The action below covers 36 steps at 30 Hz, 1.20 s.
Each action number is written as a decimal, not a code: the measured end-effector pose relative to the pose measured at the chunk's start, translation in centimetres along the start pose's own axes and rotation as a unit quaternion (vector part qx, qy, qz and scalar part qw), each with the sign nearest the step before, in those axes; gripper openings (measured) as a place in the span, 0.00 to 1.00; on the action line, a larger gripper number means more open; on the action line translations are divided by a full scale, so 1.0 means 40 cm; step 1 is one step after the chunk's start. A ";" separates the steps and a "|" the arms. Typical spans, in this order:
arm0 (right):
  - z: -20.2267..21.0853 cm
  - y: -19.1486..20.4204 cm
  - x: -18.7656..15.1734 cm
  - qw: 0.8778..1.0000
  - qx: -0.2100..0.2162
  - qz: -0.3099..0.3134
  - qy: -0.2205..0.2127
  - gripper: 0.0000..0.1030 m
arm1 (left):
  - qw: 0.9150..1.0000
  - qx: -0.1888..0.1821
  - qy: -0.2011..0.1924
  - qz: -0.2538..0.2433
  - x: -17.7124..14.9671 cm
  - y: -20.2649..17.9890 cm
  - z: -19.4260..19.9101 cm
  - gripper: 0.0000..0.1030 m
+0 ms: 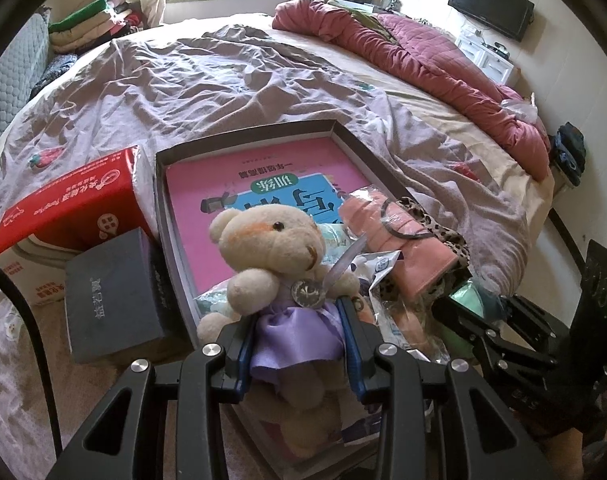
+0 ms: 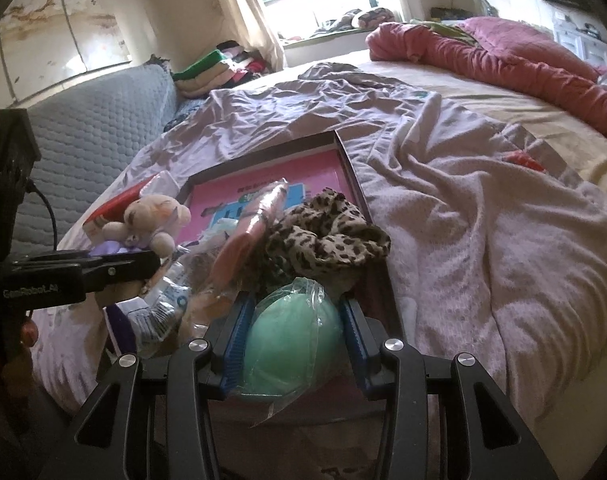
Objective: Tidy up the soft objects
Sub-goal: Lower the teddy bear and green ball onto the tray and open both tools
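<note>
My left gripper is shut on a cream teddy bear in a purple dress, holding it by the waist over the near end of a shallow box. The bear also shows in the right wrist view, with the left gripper beside it. My right gripper is shut on a mint-green soft ball in clear plastic wrap at the box's near right corner. In the box lie a pink book, a pink pouch, leopard-print cloth and plastic packets.
A red tissue box and a dark grey box sit left of the shallow box on the rumpled mauve bedsheet. A red quilt lies at the far right of the bed. A grey padded headboard stands at left.
</note>
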State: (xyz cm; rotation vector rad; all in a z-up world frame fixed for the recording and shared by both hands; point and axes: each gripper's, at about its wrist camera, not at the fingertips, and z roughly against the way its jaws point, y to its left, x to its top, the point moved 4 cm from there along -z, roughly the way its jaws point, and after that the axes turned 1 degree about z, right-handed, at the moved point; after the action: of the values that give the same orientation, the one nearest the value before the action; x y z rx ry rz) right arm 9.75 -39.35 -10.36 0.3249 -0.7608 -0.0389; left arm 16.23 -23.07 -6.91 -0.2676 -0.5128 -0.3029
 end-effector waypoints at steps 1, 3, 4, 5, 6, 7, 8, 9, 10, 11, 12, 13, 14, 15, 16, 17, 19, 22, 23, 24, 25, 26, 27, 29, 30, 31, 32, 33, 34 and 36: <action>-0.001 -0.002 -0.001 1.000 -0.001 0.000 -0.001 0.45 | 1.000 0.000 0.000 -0.001 0.000 0.000 -0.001 0.36; -0.004 -0.003 -0.003 1.000 -0.005 0.001 -0.004 0.46 | 1.000 -0.002 0.001 0.000 0.000 -0.001 -0.003 0.36; -0.008 -0.004 -0.006 1.000 -0.008 -0.001 -0.002 0.46 | 1.000 0.000 0.000 -0.001 0.000 0.000 -0.004 0.36; -0.010 -0.005 -0.008 1.000 -0.010 -0.004 -0.002 0.46 | 1.000 0.000 0.000 -0.001 0.000 0.000 -0.004 0.36; -0.012 -0.005 -0.010 1.000 -0.010 -0.006 -0.002 0.47 | 1.000 -0.002 0.001 0.000 0.000 0.000 -0.005 0.36; -0.012 -0.004 -0.010 1.000 -0.011 -0.006 -0.003 0.47 | 1.000 -0.004 0.002 0.001 0.000 0.000 -0.005 0.36; -0.012 -0.005 -0.010 1.000 -0.014 -0.005 -0.004 0.47 | 1.000 -0.004 0.001 0.001 0.000 0.000 -0.004 0.36; -0.013 -0.004 -0.011 1.000 -0.016 -0.003 -0.006 0.49 | 1.000 -0.004 0.001 0.001 0.001 0.000 -0.004 0.36; -0.013 -0.002 -0.012 1.000 -0.015 -0.002 -0.005 0.49 | 1.000 -0.004 0.001 0.000 0.001 0.000 -0.005 0.36; -0.013 0.000 -0.013 1.000 -0.018 -0.001 -0.006 0.49 | 1.000 -0.002 0.001 0.000 0.002 0.000 -0.007 0.36; -0.014 0.001 -0.011 1.000 -0.018 0.000 -0.005 0.49 | 1.000 -0.002 0.001 0.000 0.001 0.000 -0.003 0.36; -0.013 0.003 -0.010 1.000 -0.016 0.000 -0.005 0.49 | 1.000 -0.003 0.000 0.000 0.002 -0.001 -0.002 0.36; -0.012 0.004 -0.009 1.000 -0.017 0.002 -0.008 0.49 | 1.000 -0.003 0.000 0.000 0.001 0.000 -0.003 0.36; -0.008 0.006 -0.005 1.000 -0.018 0.003 -0.009 0.51 | 1.000 -0.003 -0.001 -0.001 0.001 -0.001 -0.003 0.36; -0.007 0.007 -0.004 1.000 -0.016 0.004 -0.010 0.53 | 1.000 -0.004 -0.001 -0.001 0.001 -0.001 -0.003 0.36; -0.003 0.008 -0.002 1.000 -0.017 0.005 -0.011 0.54 | 1.000 -0.003 -0.002 -0.001 0.001 -0.001 -0.002 0.36; 0.000 0.007 0.001 1.000 -0.017 0.006 -0.013 0.56 | 1.000 -0.003 0.000 -0.002 0.003 -0.001 -0.004 0.36; 0.014 0.005 0.007 1.000 -0.021 0.007 -0.016 0.57 | 1.000 -0.004 -0.002 -0.004 0.000 -0.006 0.003 0.37; 0.022 0.002 0.010 1.000 -0.023 0.007 -0.020 0.57 | 1.000 -0.004 -0.003 -0.005 -0.001 -0.008 0.004 0.37; 0.029 -0.001 0.012 0.999 -0.025 0.005 -0.022 0.58 | 1.000 -0.005 -0.002 -0.005 -0.001 -0.009 0.005 0.37; 0.036 -0.003 0.014 0.999 -0.024 0.003 -0.024 0.59 | 1.000 -0.004 -0.002 -0.005 -0.001 -0.009 0.005 0.37; 0.043 -0.005 0.016 0.999 -0.023 0.002 -0.028 0.59 | 1.000 -0.004 -0.003 -0.004 -0.002 -0.009 0.005 0.37; 0.050 -0.007 0.018 0.999 -0.025 -0.001 -0.030 0.59 | 1.000 -0.005 -0.003 -0.004 -0.002 -0.009 0.005 0.37; 0.058 -0.007 0.018 0.999 -0.027 -0.001 -0.030 0.59 | 1.000 -0.004 -0.003 -0.002 -0.003 -0.009 0.006 0.38; 0.061 -0.007 0.019 0.999 -0.030 0.000 -0.030 0.59 | 1.000 -0.004 -0.002 -0.001 -0.004 -0.009 0.007 0.39; 0.065 -0.005 0.020 0.999 -0.033 0.001 -0.030 0.60 | 1.000 -0.004 -0.003 -0.001 -0.003 -0.008 0.010 0.41; 0.070 -0.003 0.021 0.999 -0.033 0.002 -0.031 0.60 | 1.000 -0.002 -0.005 -0.001 -0.004 -0.009 0.011 0.45; 0.075 -0.001 0.022 0.999 -0.035 0.003 -0.032 0.60 | 1.000 0.001 -0.004 0.000 -0.005 -0.008 0.011 0.48; 0.080 0.000 0.023 0.999 -0.037 0.002 -0.033 0.60 | 1.000 0.002 -0.003 0.000 -0.006 -0.007 0.012 0.53; 0.086 0.005 0.027 0.999 -0.038 0.005 -0.034 0.60 | 1.000 0.003 -0.004 -0.001 -0.006 -0.006 0.014 0.54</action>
State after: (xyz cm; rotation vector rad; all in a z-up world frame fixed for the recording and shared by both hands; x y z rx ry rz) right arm 8.17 -40.26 -7.25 0.2488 -0.8261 -0.0693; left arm 15.70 -23.07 -6.50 -0.2625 -0.5210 -0.3014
